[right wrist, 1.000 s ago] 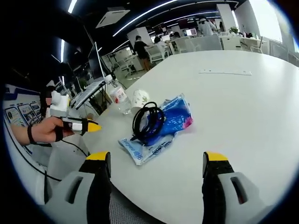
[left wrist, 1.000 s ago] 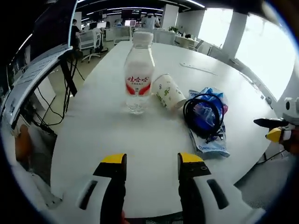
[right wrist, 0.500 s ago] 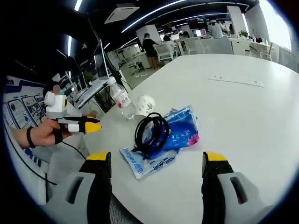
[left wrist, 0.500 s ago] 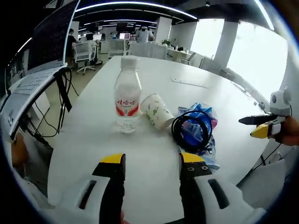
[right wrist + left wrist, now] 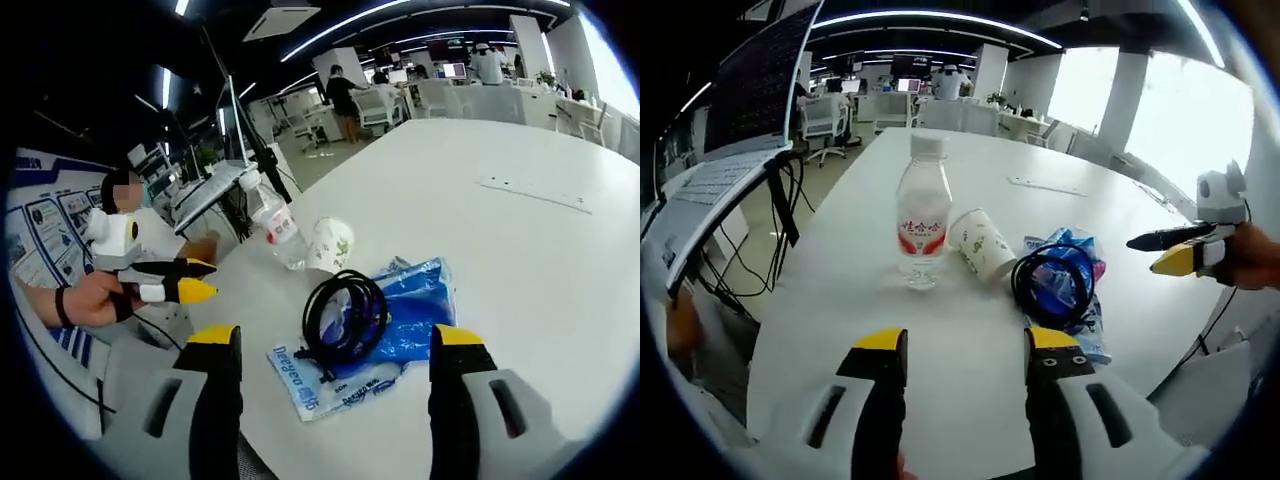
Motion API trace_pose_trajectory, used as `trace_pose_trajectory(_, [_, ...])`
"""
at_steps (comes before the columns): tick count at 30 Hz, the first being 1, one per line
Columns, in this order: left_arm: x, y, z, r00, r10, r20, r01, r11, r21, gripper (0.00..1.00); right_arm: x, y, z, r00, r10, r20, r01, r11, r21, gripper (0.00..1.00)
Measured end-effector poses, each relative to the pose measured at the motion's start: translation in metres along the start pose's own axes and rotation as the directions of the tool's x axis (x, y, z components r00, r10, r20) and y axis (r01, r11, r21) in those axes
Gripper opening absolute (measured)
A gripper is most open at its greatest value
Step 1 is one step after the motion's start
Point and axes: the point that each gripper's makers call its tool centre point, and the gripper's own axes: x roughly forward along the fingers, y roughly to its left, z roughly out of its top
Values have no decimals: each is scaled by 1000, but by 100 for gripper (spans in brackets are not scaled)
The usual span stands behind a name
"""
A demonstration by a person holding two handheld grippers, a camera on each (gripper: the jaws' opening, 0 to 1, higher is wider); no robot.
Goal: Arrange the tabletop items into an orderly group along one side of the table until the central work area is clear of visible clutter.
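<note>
Bottle [image 5: 922,222], cup [image 5: 983,243], cable [image 5: 1050,283] and blue packet [image 5: 1077,305] sit left to right ahead of the released left claw [image 5: 965,347]; the released right claw [image 5: 327,342] hangs just before the packet, empty. Taking the upright bottle first, gripped low, would likely avoid tipping it. The white bench [image 5: 840,270] stands in an open office with desks beyond.
</note>
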Motion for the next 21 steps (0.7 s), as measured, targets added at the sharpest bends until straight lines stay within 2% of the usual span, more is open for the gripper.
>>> trace_pose_trajectory(8, [-7, 13, 1, 1000, 20, 13, -20, 999, -30, 46, 24, 3, 15, 1000, 25, -15, -26, 1000, -15, 75])
trace_pose_trajectory(21, [-10, 21, 1, 999, 39, 27, -37, 997, -61, 45, 54, 8, 21, 997, 48, -62, -50, 998, -29, 72])
